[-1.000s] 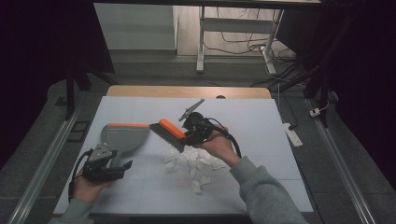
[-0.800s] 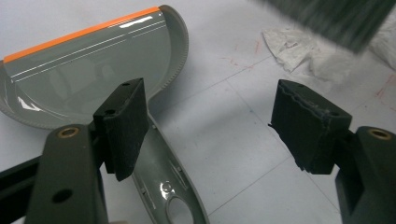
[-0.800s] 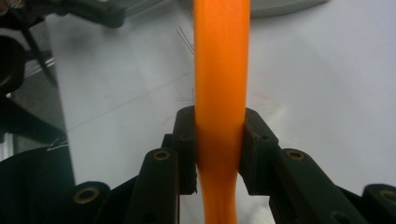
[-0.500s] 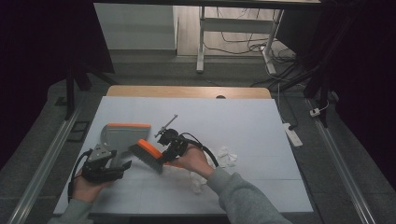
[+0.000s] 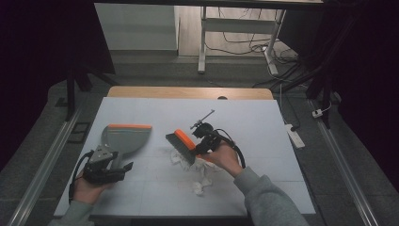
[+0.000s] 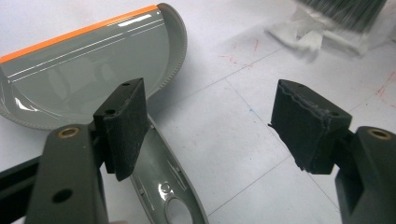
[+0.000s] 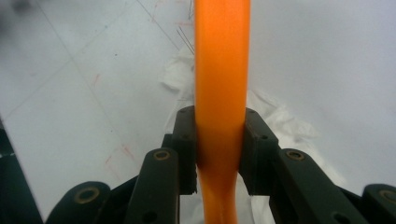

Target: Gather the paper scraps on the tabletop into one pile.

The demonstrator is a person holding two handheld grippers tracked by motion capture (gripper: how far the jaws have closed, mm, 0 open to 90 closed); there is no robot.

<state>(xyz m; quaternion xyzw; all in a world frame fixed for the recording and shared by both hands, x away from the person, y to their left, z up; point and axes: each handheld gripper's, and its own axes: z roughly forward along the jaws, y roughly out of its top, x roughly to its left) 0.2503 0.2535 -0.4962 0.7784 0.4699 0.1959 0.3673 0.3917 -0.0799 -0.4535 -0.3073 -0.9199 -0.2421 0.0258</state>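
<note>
Right gripper (image 5: 203, 141): jaws clamped on the orange handle of the brush (image 5: 182, 145), one pad pressing each side. In the right gripper view the handle (image 7: 221, 88) runs straight out from between the jaws, so the brush's long axis continues the gripper's own line. The bristle head sits at the far end of that line, beyond the jaws, just above the crumpled paper scraps (image 5: 194, 165).

The scraps lie under and just ahead of these jaws on the worktop (image 5: 263, 141), with a stray piece (image 5: 199, 188) nearer the person.

Left gripper (image 5: 104, 167): jaws apart, nothing pressed between them. The grey handle of the dustpan (image 6: 166, 182) lies below and beside the left-hand pad rather than gripped. The pan's scoop (image 6: 88, 70) lies ahead of these jaws, its orange lip at the far edge.

Governing relation: the scraps lie to the side of the dustpan, between it and the right gripper, while the lip faces away from the person. Judgement: the right hand is nearer the scraps; the sweep must run sideways toward the pan, and the pan likely needs turning to meet it
</note>
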